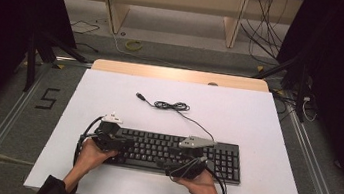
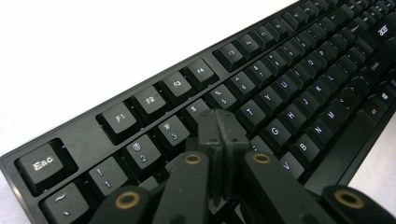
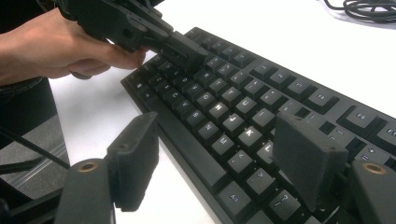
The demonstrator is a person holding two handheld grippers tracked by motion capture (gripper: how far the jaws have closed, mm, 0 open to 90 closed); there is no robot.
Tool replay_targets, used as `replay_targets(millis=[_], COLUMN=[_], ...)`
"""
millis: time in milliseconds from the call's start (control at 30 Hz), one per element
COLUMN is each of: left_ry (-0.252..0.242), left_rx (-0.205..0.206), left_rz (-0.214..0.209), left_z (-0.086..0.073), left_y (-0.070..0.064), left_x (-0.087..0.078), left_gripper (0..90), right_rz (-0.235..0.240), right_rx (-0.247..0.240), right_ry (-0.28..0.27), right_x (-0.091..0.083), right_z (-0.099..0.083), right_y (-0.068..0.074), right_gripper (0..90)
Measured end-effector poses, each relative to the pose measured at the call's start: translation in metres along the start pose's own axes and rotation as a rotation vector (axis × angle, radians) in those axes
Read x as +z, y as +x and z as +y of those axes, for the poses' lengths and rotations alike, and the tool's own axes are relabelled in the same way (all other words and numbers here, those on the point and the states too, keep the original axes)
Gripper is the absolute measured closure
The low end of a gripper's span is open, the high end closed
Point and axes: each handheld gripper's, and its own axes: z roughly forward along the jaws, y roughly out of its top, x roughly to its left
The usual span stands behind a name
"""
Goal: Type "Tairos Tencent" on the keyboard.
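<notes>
A black keyboard [image 1: 224, 160] lies across the near half of the white table top [image 1: 238, 116]. Its cable [image 1: 175, 106] runs to the far side in a small coil and ends in a USB plug [image 1: 139, 95]. My left gripper [image 1: 127, 144] is shut and empty, its tips [image 2: 221, 127] pressed together low over the keyboard [image 2: 280, 74] near the 4 and R keys. My right gripper [image 1: 163, 164] stands open over the front rows of the keyboard [image 3: 261, 93], its fingers [image 3: 135, 158] straddling the keys by the space bar. The left gripper [image 3: 184, 49] appears ahead in the right gripper view.
White table surface lies free behind and to both sides of the keyboard. Past the far wooden edge [image 1: 180, 74] the floor holds loose cables [image 1: 134, 45] and stand legs. Metal rails [image 1: 1, 130] run along both sides of the table.
</notes>
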Motion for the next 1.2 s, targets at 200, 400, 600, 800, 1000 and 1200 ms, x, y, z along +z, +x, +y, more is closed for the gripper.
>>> replay_targets(millis=[200, 400, 600, 800, 1000, 1200], left_ry=[0.015, 0.01, -0.008, -0.016, -0.031, -0.046], left_rx=[-0.001, 0.004, -0.008, -0.009, -0.022, -0.045], left_rz=[-0.006, -0.001, -0.008, -0.024, -0.028, -0.013], left_z=[-0.001, -0.001, 0.001, 0.001, 0.002, 0.001], left_y=[0.001, 0.001, 0.0, 0.001, 0.0, 0.001], left_x=[0.002, 0.001, -0.004, -0.006, -0.01, -0.013], left_gripper=[89.2, 89.1, 82.6, 73.6, 63.0, 51.6], right_rz=[0.0, -0.001, -0.003, -0.001, -0.002, -0.005], right_rx=[-0.001, -0.001, -0.002, -0.002, -0.002, -0.004], right_ry=[-0.001, -0.001, -0.002, -0.001, -0.004, -0.007], right_x=[0.0, -0.001, -0.001, -0.001, -0.001, -0.001], right_z=[0.0, 0.0, 0.0, 0.0, 0.0, 0.001], right_y=[0.0, 0.0, 0.0, 0.0, 0.0, 0.0], right_gripper=[32.4, 32.4, 32.4, 32.5, 32.5, 32.5])
